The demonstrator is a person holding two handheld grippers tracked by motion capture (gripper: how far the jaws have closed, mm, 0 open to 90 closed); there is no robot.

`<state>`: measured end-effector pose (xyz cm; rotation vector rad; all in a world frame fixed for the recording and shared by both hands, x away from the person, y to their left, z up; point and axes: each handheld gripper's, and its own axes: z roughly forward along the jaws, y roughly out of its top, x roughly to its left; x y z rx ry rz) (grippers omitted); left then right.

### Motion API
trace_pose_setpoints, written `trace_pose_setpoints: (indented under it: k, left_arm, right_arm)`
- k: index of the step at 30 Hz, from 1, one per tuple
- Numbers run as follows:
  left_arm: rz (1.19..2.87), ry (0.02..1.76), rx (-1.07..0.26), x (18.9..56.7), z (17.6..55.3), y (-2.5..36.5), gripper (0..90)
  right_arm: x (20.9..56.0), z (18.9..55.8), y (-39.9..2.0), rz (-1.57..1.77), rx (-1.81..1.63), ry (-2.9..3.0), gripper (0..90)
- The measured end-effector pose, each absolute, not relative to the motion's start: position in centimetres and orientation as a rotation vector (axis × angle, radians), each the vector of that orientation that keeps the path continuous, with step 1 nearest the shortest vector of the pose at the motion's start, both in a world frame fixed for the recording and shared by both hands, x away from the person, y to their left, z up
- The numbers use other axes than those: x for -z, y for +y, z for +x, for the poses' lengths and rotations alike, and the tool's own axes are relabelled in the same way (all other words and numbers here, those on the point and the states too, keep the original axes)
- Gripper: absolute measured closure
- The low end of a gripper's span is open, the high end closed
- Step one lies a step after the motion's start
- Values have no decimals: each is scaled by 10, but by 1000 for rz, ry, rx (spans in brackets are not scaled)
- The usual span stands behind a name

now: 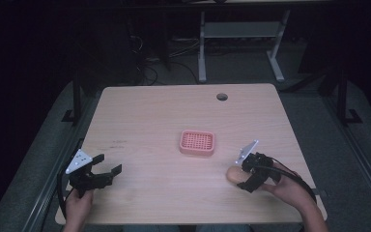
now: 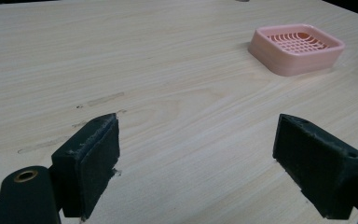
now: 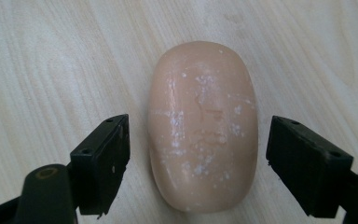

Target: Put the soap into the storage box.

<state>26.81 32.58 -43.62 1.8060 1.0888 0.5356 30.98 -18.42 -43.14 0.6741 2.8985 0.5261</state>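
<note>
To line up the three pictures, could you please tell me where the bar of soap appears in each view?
High view: the soap lies low on the right, at the right gripper.
Left gripper view: no soap here.
Right gripper view: centre, between the open jaws.
Shared landmark: the light wooden table.

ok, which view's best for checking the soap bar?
Right gripper view: the soap bar lies close up on the table between the open jaws, a gap on each side. High view shows it small beside the right gripper.
</note>
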Motion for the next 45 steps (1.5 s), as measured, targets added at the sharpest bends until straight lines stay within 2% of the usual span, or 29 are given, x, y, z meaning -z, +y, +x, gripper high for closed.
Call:
trace_pose_setpoints:
  k: [30, 45]
  left_arm:
    - [1806, 1083, -536, 436, 269, 325, 142]
    - [1806, 1082, -537, 435, 268, 326, 143]
  right_arm:
    - [442, 321, -169, 634, -373, 2956, 305]
    - [443, 323, -168, 617, -360, 2972, 317]
